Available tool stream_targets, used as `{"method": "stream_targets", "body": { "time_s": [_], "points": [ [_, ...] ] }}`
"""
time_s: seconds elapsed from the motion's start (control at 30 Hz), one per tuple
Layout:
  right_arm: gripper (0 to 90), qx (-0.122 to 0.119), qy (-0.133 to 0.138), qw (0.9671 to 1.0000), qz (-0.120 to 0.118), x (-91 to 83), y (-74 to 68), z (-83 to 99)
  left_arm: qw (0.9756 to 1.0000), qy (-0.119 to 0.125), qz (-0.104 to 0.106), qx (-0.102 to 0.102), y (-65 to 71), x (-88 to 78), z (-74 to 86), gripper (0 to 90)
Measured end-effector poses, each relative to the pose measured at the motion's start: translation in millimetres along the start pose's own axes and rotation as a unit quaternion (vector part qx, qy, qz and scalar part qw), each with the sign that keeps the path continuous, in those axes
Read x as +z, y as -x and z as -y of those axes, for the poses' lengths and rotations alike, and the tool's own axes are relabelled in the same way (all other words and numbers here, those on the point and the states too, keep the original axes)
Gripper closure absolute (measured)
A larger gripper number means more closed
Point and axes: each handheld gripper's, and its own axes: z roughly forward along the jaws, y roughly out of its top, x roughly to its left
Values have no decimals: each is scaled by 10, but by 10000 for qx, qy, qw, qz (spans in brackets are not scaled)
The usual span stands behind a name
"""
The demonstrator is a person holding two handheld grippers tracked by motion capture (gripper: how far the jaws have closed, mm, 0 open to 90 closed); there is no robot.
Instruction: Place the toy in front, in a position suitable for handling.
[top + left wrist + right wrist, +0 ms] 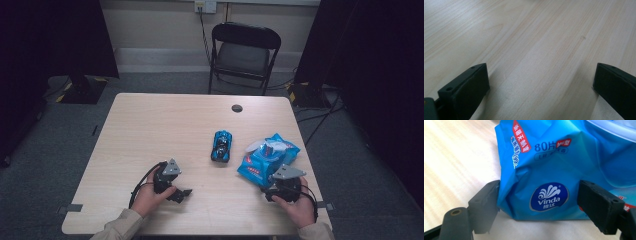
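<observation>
A blue pack of wet wipes (267,157) lies at the table's right side, and its near end sits between my right gripper's (274,184) jaws. In the right gripper view both black pads touch the creased blue wrapper (554,165), so the right gripper (539,202) is shut on the pack. A small blue toy car (221,145) stands near the table's middle, left of the pack. My left gripper (181,194) rests near the front edge, left of centre. In the left gripper view its jaws stand wide apart over bare wood, the left gripper (541,82) open and holding nothing.
The light wooden table (150,125) has a round dark cable hole (237,108) near its far edge. A black folding chair (244,55) stands behind the table. Dark curtains and stands flank both sides, with cables on the floor at the right.
</observation>
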Motion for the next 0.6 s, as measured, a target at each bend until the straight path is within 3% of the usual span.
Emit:
{"method": "stream_targets", "body": {
  "time_s": [0.3, 0.6],
  "points": [
    [183, -37, -48, 9999, 127, 216, 180, -141, 10000, 0, 0, 0, 0, 0, 0, 0],
    [173, 100, 9, 9997, 211, 414, 373, -232, 10000, 6, 3, -10, 1, 1, 0, 0]
  ]
}}
